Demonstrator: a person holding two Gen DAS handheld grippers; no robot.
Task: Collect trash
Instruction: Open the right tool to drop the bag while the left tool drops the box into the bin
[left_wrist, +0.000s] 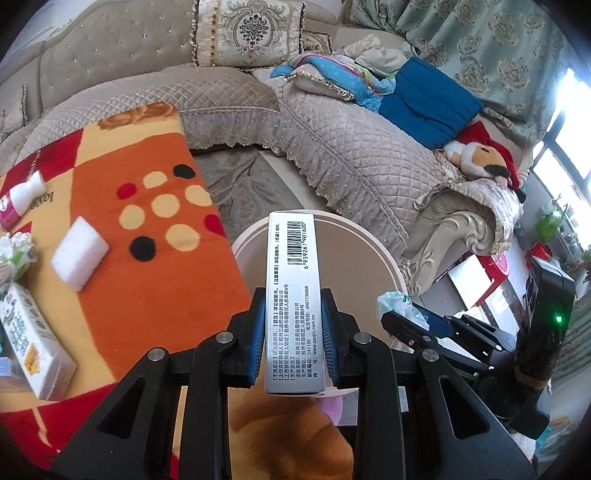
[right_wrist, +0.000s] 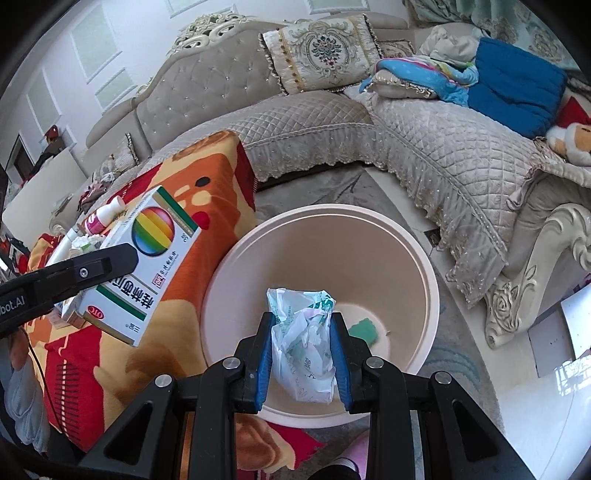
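Left gripper (left_wrist: 293, 317) is clamping an "OTC" medicine box (left_wrist: 291, 295), barcode 6939261901600; right gripper (right_wrist: 303, 354) is pinching a crumpled wrapper (right_wrist: 304, 343) over the bin (right_wrist: 229, 266) containing a green scrap (right_wrist: 364, 328).

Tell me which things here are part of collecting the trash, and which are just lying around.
Part of the job:
medicine box in left gripper
crumpled wrapper in right gripper
pink bin
green scrap in the bin

Lying about:
sofa
embroidered cushion
plush toy
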